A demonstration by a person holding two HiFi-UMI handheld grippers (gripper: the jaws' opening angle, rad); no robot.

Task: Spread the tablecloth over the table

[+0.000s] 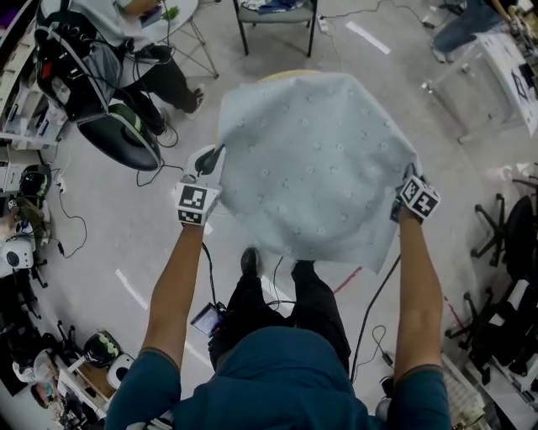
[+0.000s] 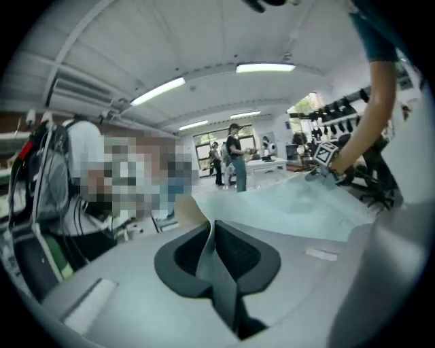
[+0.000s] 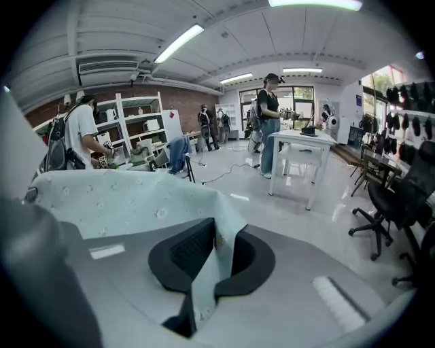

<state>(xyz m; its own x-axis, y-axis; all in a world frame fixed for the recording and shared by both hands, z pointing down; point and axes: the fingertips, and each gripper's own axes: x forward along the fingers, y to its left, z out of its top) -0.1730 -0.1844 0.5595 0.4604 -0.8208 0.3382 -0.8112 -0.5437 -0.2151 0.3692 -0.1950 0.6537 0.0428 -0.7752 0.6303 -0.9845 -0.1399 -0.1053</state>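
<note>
Light blue tablecloth [image 1: 311, 168], dotted with small pale flowers, is hanging stretched between both grippers. It is hiding almost all of the round wooden table [image 1: 290, 76]; only a sliver of the far rim is showing. Cannot tell whether the cloth is touching the tabletop.

The left gripper [image 1: 212, 159] is clamping the cloth's left edge. In the left gripper view, the fabric is running as a thin fold between the closed dark pads [image 2: 238, 255].

The right gripper [image 1: 409, 175] is pinching the right edge likewise, a strip of cloth passing between its pads [image 3: 190, 251].

Both forearms are reaching forward, well apart. The cloth's near edge is drooping above the person's shoes [image 1: 250, 262]. A dark-framed chair [image 1: 276, 17] is standing beyond the table.
</note>
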